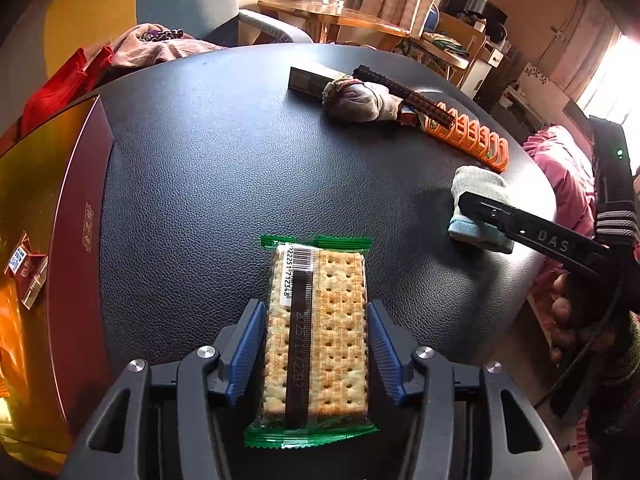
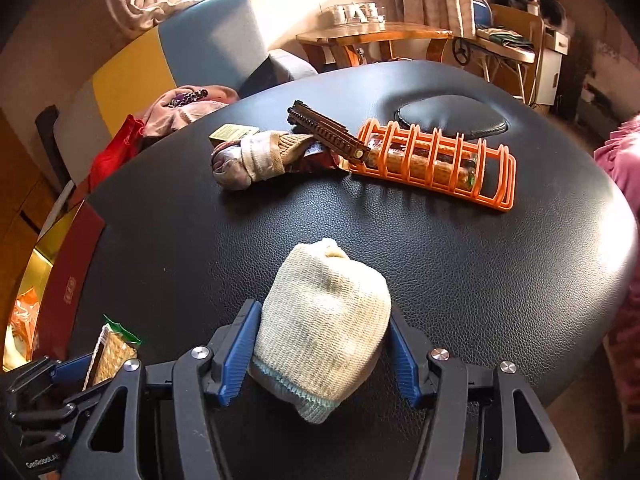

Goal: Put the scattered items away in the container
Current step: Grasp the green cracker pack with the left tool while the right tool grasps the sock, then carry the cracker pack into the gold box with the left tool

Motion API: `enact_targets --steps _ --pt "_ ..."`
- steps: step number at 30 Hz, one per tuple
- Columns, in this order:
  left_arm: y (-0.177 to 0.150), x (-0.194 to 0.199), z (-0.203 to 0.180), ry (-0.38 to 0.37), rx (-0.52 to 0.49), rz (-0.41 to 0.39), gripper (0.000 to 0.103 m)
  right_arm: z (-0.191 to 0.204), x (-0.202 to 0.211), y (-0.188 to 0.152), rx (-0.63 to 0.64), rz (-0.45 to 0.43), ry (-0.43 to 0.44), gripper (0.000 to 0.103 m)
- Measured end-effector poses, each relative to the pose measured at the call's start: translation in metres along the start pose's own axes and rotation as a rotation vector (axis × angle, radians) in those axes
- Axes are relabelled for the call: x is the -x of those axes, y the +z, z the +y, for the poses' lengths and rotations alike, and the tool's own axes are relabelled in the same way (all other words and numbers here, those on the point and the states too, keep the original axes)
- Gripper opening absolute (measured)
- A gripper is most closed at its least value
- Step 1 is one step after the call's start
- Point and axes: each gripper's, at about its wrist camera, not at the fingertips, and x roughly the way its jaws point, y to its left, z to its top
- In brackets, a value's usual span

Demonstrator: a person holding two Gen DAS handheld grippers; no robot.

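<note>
A clear cracker packet with green ends sits between the blue pads of my left gripper, which is shut on its long sides. In the right wrist view the same packet stands tilted on edge above the table. My right gripper is shut on a rolled cream sock with a pale blue cuff. The left wrist view shows this sock low at the table's right edge. A red box with a gold inside lies open at the left, holding a small red packet.
At the far side of the black padded table lie a grey-and-cream rolled sock, a brown ridged bar, a dark small box and an orange rack with a snack packet inside. A person's hand holds the right gripper.
</note>
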Motion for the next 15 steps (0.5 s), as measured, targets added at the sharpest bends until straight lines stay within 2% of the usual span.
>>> enact_targets --steps 10,15 --pt "-0.004 0.002 -0.006 0.052 -0.041 -0.012 0.049 -0.005 -0.001 0.001 0.006 0.018 0.039 0.062" --pt "-0.004 0.019 -0.01 0.03 -0.039 -0.071 0.048 -0.003 0.006 -0.006 0.0 -0.004 0.039 0.059"
